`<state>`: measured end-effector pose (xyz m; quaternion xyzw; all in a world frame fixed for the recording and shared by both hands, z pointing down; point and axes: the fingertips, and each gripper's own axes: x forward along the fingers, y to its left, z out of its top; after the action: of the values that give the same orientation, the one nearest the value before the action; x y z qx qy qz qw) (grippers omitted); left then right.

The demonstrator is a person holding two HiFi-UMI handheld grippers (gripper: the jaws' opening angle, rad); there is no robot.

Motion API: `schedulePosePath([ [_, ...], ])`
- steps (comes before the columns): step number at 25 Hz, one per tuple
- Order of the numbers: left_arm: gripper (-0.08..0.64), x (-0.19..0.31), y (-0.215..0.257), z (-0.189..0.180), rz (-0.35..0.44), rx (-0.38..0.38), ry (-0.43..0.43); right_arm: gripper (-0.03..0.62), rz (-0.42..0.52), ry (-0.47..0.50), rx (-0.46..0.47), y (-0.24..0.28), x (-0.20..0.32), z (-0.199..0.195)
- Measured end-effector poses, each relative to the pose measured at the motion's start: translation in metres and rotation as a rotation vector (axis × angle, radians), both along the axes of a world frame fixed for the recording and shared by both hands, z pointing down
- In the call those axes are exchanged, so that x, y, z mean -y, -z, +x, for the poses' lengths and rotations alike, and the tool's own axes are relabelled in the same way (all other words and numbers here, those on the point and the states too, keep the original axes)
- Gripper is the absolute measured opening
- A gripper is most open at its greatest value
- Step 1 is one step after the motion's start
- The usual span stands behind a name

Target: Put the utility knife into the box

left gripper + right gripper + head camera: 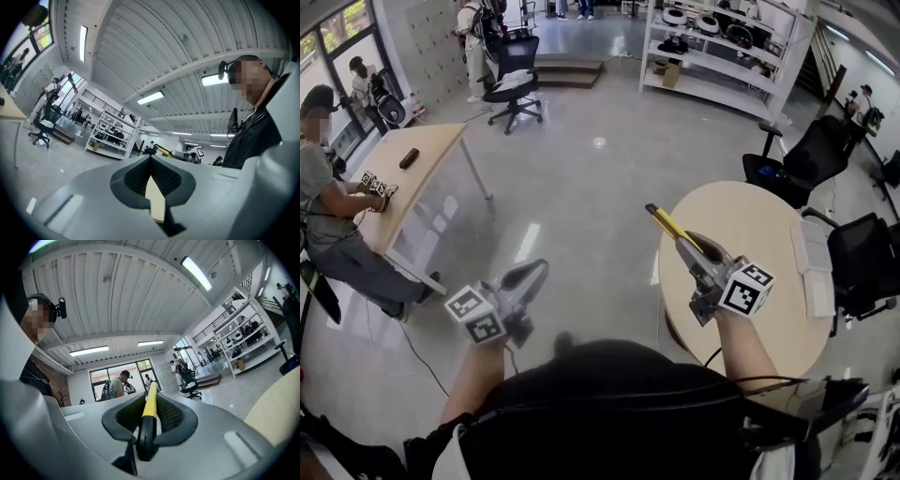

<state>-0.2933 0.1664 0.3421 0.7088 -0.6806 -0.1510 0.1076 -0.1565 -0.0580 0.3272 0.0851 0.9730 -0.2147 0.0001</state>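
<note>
My right gripper [687,242] is shut on the utility knife [663,221], a yellow and black bar that sticks out past the jaws toward the upper left, above the near edge of a round beige table [750,234]. In the right gripper view the knife [150,408] lies clamped between the dark ribbed pads [171,414], tilted up toward the ceiling. My left gripper [536,272] hangs over the bare floor, left of the table. The left gripper view shows my left gripper [151,161] with its jaws together and nothing in them. No box shows in any view.
Black office chairs [811,155] [862,262] stand around the round table, and a white flat item [816,267] lies on its right side. A person [328,216] sits at a long wooden table [412,178] at the left. Another chair [514,80] and white shelving [722,47] stand farther back.
</note>
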Motion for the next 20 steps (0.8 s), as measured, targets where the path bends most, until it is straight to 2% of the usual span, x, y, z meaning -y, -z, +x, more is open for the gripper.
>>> schedulePosePath([
  [5, -0.002, 0.034, 0.001, -0.098, 0.032, 0.008, -0.093, 0.089, 0.010, -0.084, -0.017, 0.006, 0.017, -0.079],
  [8, -0.002, 0.048, 0.008, -0.156, 0.047, 0.040, -0.152, 0.091, 0.024, -0.130, -0.025, 0.013, 0.024, -0.126],
  [12, -0.002, 0.058, 0.005, -0.225, 0.027, 0.022, -0.192, 0.091, 0.014, -0.186, -0.026, 0.018, 0.031, -0.181],
  [15, -0.002, 0.081, -0.005, -0.260, 0.031, 0.005, -0.226, 0.091, 0.017, -0.203, -0.056, 0.013, 0.040, -0.209],
  [20, -0.002, 0.128, -0.016, -0.282, 0.019, -0.030, -0.267, 0.089, -0.006, -0.246, -0.081, 0.005, 0.084, -0.232],
])
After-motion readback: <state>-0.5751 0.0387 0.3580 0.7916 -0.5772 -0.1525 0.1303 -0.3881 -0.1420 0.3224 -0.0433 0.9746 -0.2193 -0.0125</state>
